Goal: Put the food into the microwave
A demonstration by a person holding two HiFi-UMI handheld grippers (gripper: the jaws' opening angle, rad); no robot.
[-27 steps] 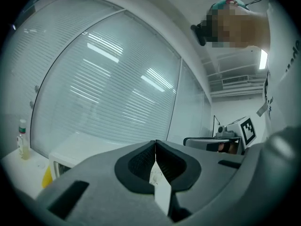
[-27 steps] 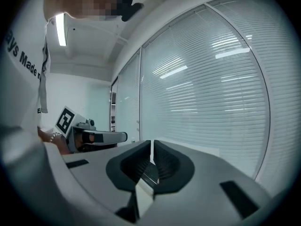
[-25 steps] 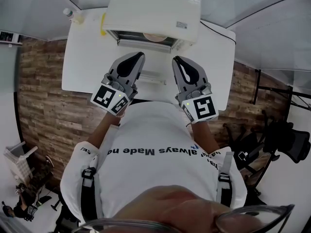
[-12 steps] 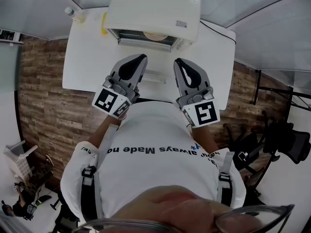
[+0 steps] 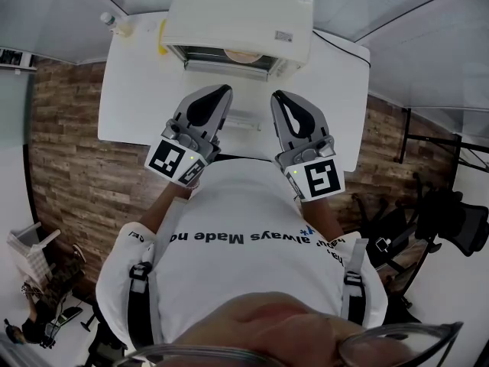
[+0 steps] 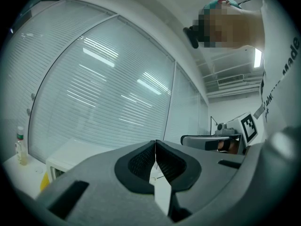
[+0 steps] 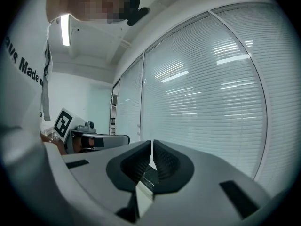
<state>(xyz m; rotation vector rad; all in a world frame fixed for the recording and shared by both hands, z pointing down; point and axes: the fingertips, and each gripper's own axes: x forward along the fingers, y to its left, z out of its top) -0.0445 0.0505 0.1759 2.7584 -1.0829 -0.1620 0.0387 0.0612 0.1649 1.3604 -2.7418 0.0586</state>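
Observation:
The white microwave [image 5: 241, 14] stands at the far side of the white table [image 5: 137, 90], its front open toward me. Inside its cavity a plate of pale food [image 5: 244, 55] shows. My left gripper [image 5: 224, 90] and right gripper [image 5: 276, 95] are held side by side over the table's near edge, short of the microwave and pointing up and away. In the left gripper view the jaws [image 6: 155, 143] meet with nothing between them. The right gripper's jaws [image 7: 151, 142] stand the same way, shut and empty. Neither gripper touches the food.
A small bottle [image 5: 109, 19] and a yellow item [image 5: 162, 40] sit left of the microwave; the bottle [image 6: 19, 147] also shows in the left gripper view. Window blinds [image 7: 211, 93] lie behind the table. A wood-plank floor [image 5: 69, 167] surrounds it, with chairs [image 5: 451, 212] at the right.
Both grippers have drawn back slightly toward my body from the microwave. Their jaws stay shut, and the food has not moved.

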